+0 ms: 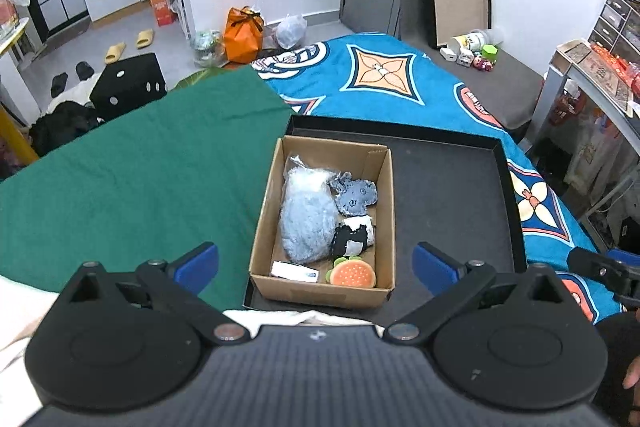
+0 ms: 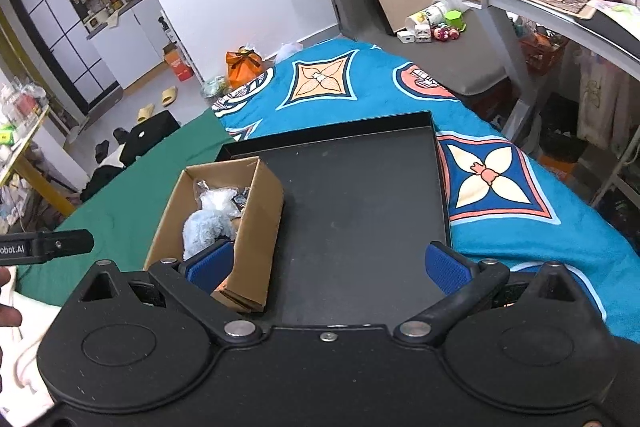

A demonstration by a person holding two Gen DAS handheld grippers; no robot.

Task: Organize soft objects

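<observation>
A bed covered by a turquoise patterned blanket [image 1: 400,95] is carrying a plain green cloth [image 1: 140,167] spreading toward nine o'clock and a shallow black rectangular tray [image 2: 360,207] lying at the centre, its three o'clock edge bordering the blanket's flower motif.

Soft toys [image 1: 308,215] lie packed inside the open cardboard box [image 1: 320,293].

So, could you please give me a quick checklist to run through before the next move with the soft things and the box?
1. Left gripper open and empty: ok.
2. Right gripper open and empty: ok.
3. Cardboard box upright inside the black tray: ok.
4. Blue fluffy bundle, patterned cloth and burger toy inside the box: ok.
5. Rest of the tray bare: ok.
6. Soft items still lying elsewhere: cannot tell.
</observation>
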